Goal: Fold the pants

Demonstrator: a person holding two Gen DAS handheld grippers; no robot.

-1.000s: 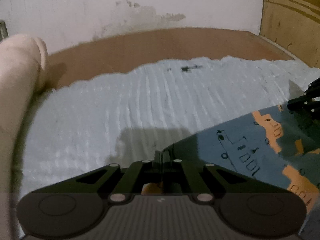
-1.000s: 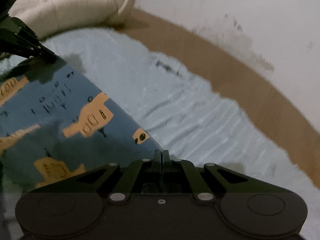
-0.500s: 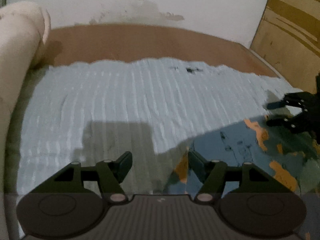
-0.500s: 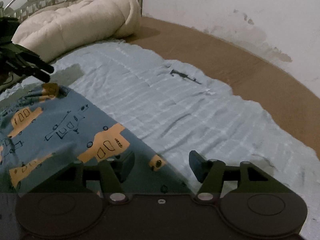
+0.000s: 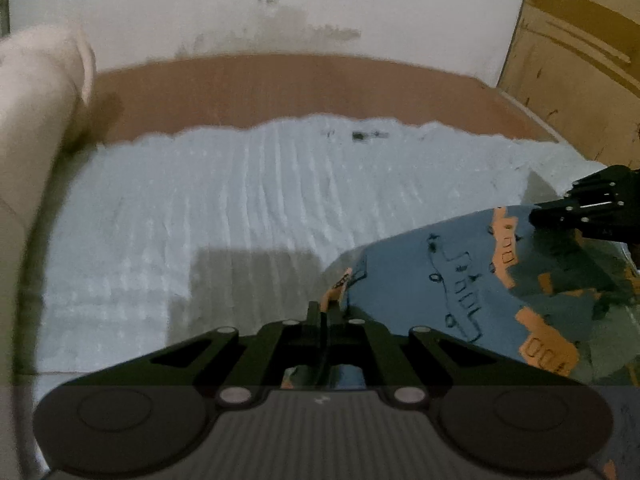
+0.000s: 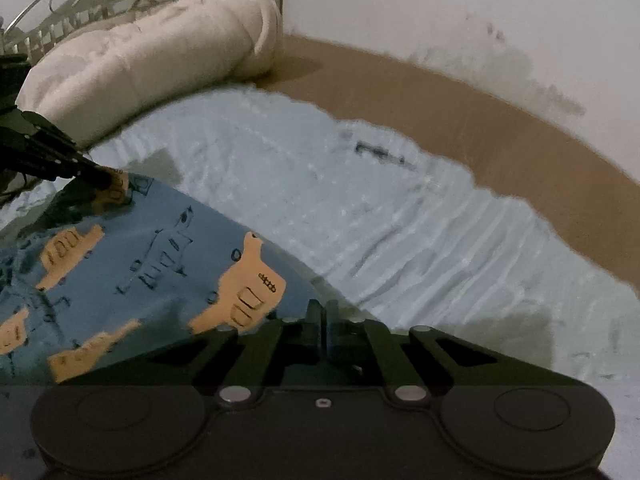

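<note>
There, both tools were pressed together on the blue pants printed with orange vehicles: the left tool pinched one corner of the fabric's edge, the right tool the other. The pants lay stretched between them over a pale blue blanket on the bed, near a cream pillow.

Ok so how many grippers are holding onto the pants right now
2. The left gripper is shut on one corner of the pants, and the right gripper is shut on the other corner along the same edge, above the light blue bedspread.
</note>
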